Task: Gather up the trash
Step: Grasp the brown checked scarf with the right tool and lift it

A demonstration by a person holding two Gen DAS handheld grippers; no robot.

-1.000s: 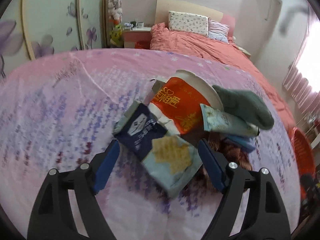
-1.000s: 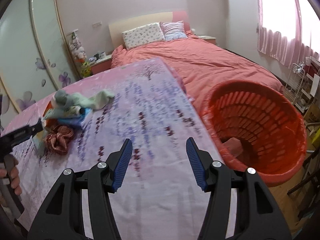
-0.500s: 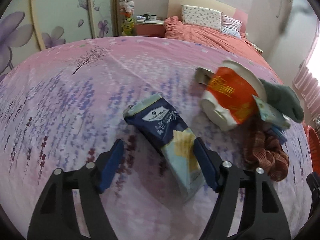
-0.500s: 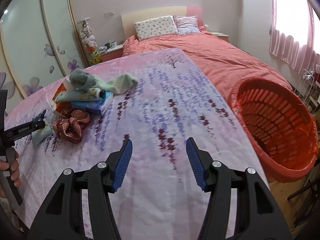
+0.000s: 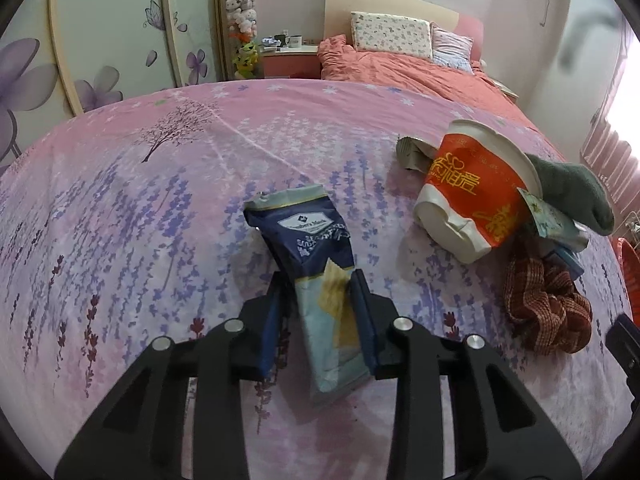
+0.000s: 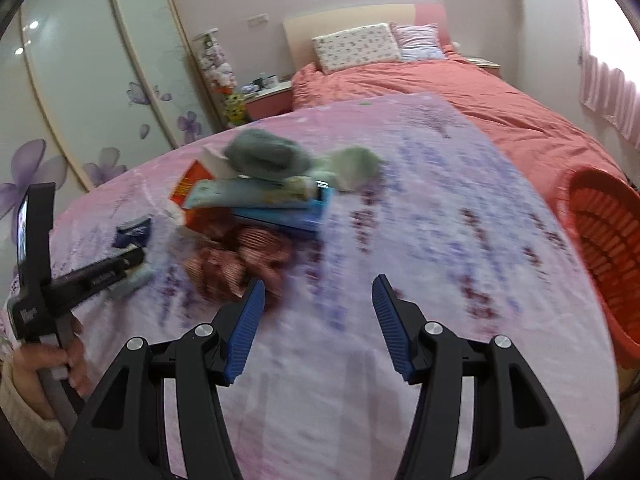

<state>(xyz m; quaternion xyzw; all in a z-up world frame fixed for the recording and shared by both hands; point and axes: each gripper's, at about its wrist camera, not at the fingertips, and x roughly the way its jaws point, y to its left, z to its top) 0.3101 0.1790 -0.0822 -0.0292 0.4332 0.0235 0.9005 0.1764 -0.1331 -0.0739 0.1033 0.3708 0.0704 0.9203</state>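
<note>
- The counter [image 5: 120, 200], under a pink and lavender cloth, carries everything; a bed [image 5: 420, 76] lies beyond it.
- An orange basket [image 6: 600, 240] stands off the counter's right edge, well apart from the pile.
- The pile: a crushed red cup [image 5: 472, 192] on its side, mouth facing away to the right, a grey sock [image 5: 572, 188] against its rim, a plaid scrunchie [image 5: 544, 304] just in front.
- A blue snack bag [image 5: 316, 256] lies flat left of the cup, long axis running from the gripper away, sealed top pointing slightly left.
- The left gripper [image 5: 318, 316] is closing, the bag's near half between its jaws; the right pad touches it.
- The right gripper [image 6: 318, 328] hangs apart over bare cloth, holding nothing.
</note>
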